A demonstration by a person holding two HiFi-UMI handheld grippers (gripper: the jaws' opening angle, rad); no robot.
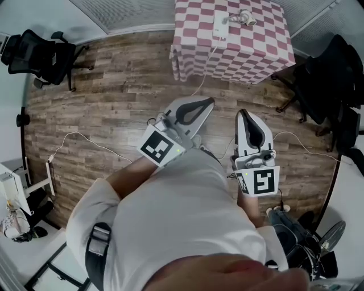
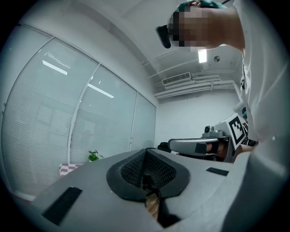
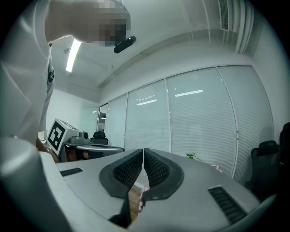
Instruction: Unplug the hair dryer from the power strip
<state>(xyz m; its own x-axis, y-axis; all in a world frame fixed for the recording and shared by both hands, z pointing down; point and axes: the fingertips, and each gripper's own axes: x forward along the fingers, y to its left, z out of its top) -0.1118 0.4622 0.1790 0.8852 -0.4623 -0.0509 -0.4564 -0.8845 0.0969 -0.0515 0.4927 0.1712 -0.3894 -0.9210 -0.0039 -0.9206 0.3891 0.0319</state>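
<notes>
The hair dryer (image 1: 244, 18) lies beside the power strip (image 1: 220, 25) on the checkered desk (image 1: 261, 54), well ahead of you. Your left tool (image 1: 206, 104) and right tool (image 1: 244, 113) are both clenched, empty and level. The approach is not yet made: walk up, then open one tool at the strip.

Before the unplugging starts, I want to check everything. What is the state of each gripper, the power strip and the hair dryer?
Left gripper: jaws shut, empty.
Right gripper: jaws shut, empty.
Power strip: flat on the checkered table, untouched.
Hair dryer: lying on the table, apparently plugged into the power strip.
</notes>
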